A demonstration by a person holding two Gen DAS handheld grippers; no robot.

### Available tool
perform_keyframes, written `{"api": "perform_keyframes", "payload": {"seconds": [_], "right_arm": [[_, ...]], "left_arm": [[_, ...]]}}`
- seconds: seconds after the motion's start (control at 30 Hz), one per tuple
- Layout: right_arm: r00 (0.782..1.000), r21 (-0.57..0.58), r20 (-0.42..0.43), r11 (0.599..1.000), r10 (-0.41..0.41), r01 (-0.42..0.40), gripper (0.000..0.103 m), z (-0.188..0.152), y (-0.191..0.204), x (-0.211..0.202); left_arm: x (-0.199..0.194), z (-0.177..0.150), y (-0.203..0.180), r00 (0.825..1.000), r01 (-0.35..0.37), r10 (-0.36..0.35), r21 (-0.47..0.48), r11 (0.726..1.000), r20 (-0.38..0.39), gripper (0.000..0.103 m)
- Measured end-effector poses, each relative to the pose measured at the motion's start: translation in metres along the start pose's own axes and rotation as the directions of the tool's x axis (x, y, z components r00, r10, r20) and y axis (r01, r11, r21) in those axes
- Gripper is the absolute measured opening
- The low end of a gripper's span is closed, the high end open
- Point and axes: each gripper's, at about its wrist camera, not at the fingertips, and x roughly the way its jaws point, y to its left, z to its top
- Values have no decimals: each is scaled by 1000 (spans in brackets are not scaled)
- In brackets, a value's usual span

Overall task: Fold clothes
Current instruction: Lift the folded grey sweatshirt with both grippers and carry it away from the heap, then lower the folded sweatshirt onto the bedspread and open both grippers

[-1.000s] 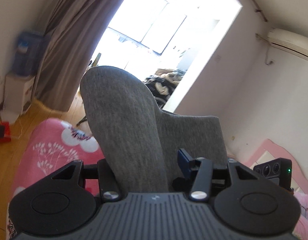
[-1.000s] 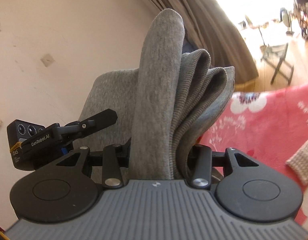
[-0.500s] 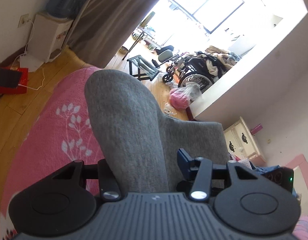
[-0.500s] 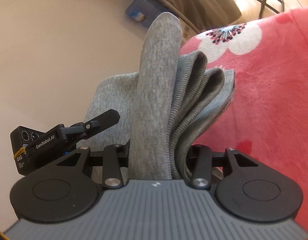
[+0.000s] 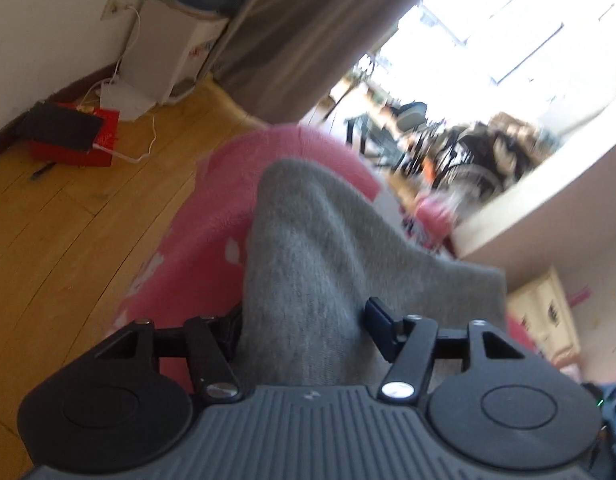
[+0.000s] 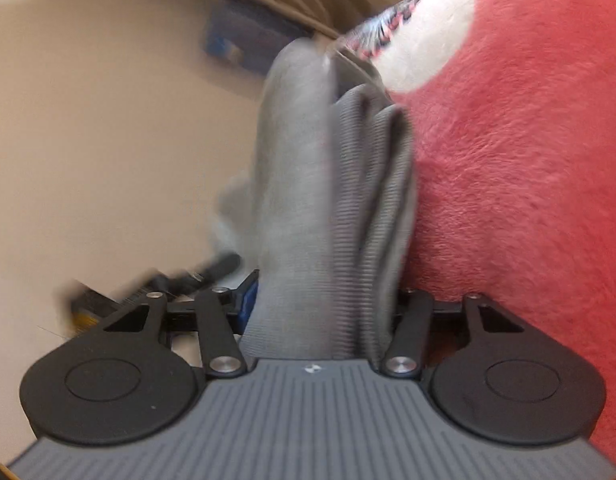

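A grey knit garment (image 5: 308, 220) stands bunched up between the jaws of my left gripper (image 5: 304, 320), which are opening; the cloth still fills the gap and touches both fingers. In the right wrist view the same grey garment (image 6: 300, 152) rises in several ribbed folds from my right gripper (image 6: 323, 300). Its jaws are also opening, with the fabric still packed between them. A pink flowered blanket (image 5: 212, 240) lies just below and behind the cloth. It fills the right of the right wrist view (image 6: 507, 160). The left gripper shows as a dark blur (image 6: 156, 284).
Wooden floor (image 5: 68, 220) lies left of the blanket, with a red box (image 5: 72, 140) and a white cable. A white appliance (image 5: 168, 52) and a grey curtain (image 5: 292, 40) stand by the wall. A wheelchair (image 5: 467, 152) and a cream cabinet (image 5: 543, 304) are at the right.
Both grippers have dropped toward the pink blanket and rolled, carrying the grey garment. The jaws of each stand a little wider than before. Both views are now motion-blurred.
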Motion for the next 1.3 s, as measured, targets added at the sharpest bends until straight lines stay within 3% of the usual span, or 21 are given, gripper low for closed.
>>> {"api": "perform_keyframes", "payload": {"seconds": [0.07, 0.13, 0.23, 0.33, 0.43, 0.47, 0.53, 0.57, 0.6, 0.73, 0.77, 0.83, 0.93, 0.97, 1.0, 1.1, 1.17, 1.23, 1.3], "right_arm": [[999, 18, 29, 999, 37, -37, 63, -5, -2, -23], [994, -52, 110, 999, -7, 13, 64, -14, 11, -56], [968, -207, 249, 975, -31, 84, 55, -21, 41, -91], [946, -407, 320, 894, -52, 186, 38, -15, 91, -75], [931, -525, 357, 807, -80, 270, 24, -10, 124, -39], [925, -545, 363, 781, -108, 306, 21, -9, 126, -26], [907, -527, 330, 745, -263, 408, 11, -2, 108, -1], [896, -530, 322, 726, -306, 438, 3, -4, 95, 3], [884, -533, 314, 706, -346, 466, 2, -6, 83, 6], [884, -560, 336, 687, -324, 464, 3, -16, 96, -20], [886, -568, 347, 683, -308, 460, 6, -19, 99, -28], [900, -600, 350, 676, -259, 428, 6, -25, 108, -40], [936, -690, 284, 634, -207, 350, 6, -54, 117, -43], [933, -713, 274, 602, -232, 359, 6, -62, 111, -36], [929, -736, 265, 569, -257, 367, 5, -70, 105, -29], [912, -797, 243, 468, -330, 382, 5, -93, 88, -8], [904, -782, 254, 477, -343, 400, 5, -88, 105, -13], [906, -785, 306, 461, -294, 415, 5, -86, 122, -24], [889, -776, 367, 436, -275, 455, 6, -68, 136, -15]], "left_arm": [[-21, 3, 2, 998, 26, -27, 11, 1000, 58, 65], [-38, 4, -8, 994, 16, -24, 77, 997, 108, 65], [-47, 1, -35, 990, -6, -22, 194, 981, 141, 65], [-33, -11, -72, 993, -29, -9, 310, 950, 122, 65], [2, -22, -81, 991, -114, 78, 379, 918, 110, 64], [17, -24, -76, 989, -140, 109, 383, 913, 101, 64], [36, -31, -64, 983, -180, 154, 408, 895, 96, 60], [34, -39, -65, 981, -193, 162, 429, 883, 106, 60], [32, -42, -70, 979, -200, 166, 446, 872, 115, 60], [-17, -51, -95, 984, -162, 106, 458, 874, 144, 58], [-36, -60, -100, 984, -146, 77, 486, 862, 159, 58], [-59, -82, -108, 984, -141, 54, 570, 809, 168, 59], [-57, -121, -109, 986, -168, 112, 691, 703, 126, 59], [-53, -132, -107, 984, -180, 130, 716, 675, 126, 59], [-51, -138, -106, 982, -188, 131, 722, 666, 135, 60], [-55, -141, -111, 978, -208, 138, 711, 672, 156, 58], [-65, -139, -114, 979, -204, 124, 703, 681, 163, 58], [-68, -142, -117, 979, -201, 121, 720, 664, 161, 60], [-61, -147, -116, 979, -205, 153, 733, 649, 138, 61]]}}
